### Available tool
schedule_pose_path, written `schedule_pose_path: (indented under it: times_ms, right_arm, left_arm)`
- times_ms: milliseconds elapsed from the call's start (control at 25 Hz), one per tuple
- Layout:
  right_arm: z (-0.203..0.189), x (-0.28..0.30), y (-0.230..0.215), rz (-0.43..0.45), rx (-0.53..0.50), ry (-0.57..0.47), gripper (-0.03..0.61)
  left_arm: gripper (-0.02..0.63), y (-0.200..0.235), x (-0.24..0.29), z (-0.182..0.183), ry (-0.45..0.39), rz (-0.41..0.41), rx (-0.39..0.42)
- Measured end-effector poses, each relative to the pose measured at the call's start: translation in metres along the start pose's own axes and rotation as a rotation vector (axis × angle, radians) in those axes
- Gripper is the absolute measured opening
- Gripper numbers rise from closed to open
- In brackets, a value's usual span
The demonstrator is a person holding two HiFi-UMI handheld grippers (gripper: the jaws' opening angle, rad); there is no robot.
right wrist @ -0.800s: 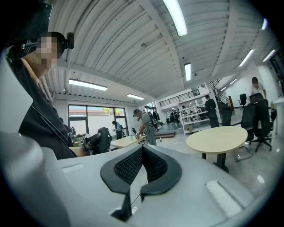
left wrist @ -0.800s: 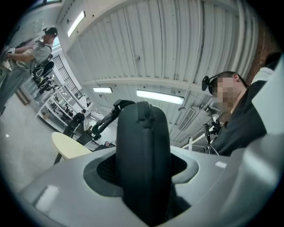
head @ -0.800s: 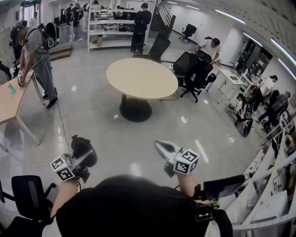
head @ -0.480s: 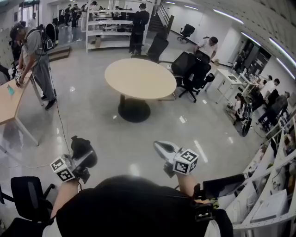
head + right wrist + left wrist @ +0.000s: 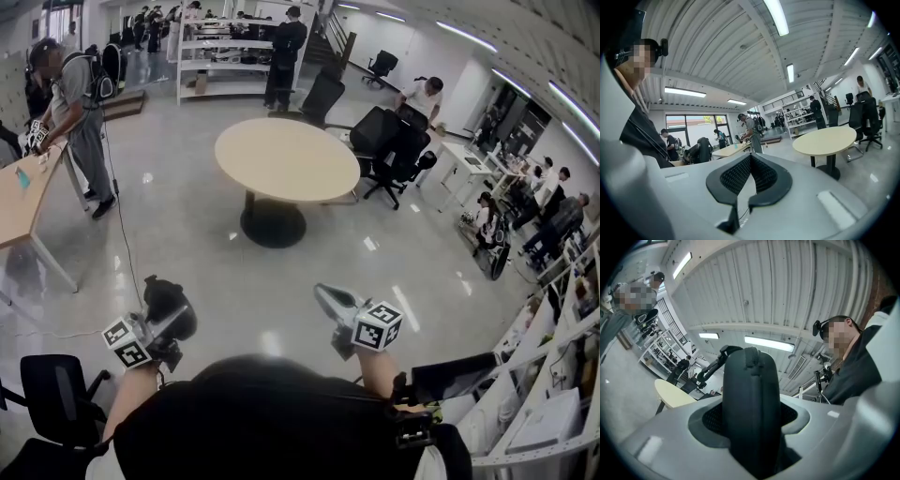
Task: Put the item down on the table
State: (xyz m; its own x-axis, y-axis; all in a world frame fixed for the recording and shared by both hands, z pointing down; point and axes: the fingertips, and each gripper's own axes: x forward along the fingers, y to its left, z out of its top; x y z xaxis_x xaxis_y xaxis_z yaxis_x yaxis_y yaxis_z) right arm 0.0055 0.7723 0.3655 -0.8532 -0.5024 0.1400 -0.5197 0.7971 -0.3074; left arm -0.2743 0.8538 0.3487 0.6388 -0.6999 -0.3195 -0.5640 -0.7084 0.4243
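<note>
A black zippered case (image 5: 167, 298) stands upright between the jaws of my left gripper (image 5: 172, 315), which is shut on it. In the left gripper view the case (image 5: 749, 399) fills the middle and its strap loop sticks up at the left. My right gripper (image 5: 330, 302) is shut with nothing in it; in the right gripper view its pads (image 5: 736, 176) meet at the tips. Both grippers hang over the glossy floor, well short of the round beige table (image 5: 286, 159). That table (image 5: 670, 394) shows far off beyond the case, and the table (image 5: 825, 139) is also to the right of the shut jaws.
Black office chairs (image 5: 394, 141) stand behind the round table. Another chair (image 5: 56, 394) is close at my lower left. A wooden desk (image 5: 23, 202) with a person (image 5: 80, 112) at it lines the left side. Shelves (image 5: 230, 56) and more people are at the back and right.
Both grippers keep their places and the case stays gripped. The person at the left desk has shifted a little.
</note>
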Motion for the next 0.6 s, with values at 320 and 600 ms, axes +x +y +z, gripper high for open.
schedule_pose_path:
  times_ms: [320,600]
  right_arm:
    - [0.002,0.033,0.017,0.006,-0.002,0.016,0.014]
    - [-0.004,0.056,0.026,-0.015,0.017,0.004,0.014]
  left_arm:
    - [0.265,0.022,-0.019,0.021,0.001,0.003,-0.007]
    - [0.265,0.041,-0.036,0.033,0.021,-0.013,-0.005]
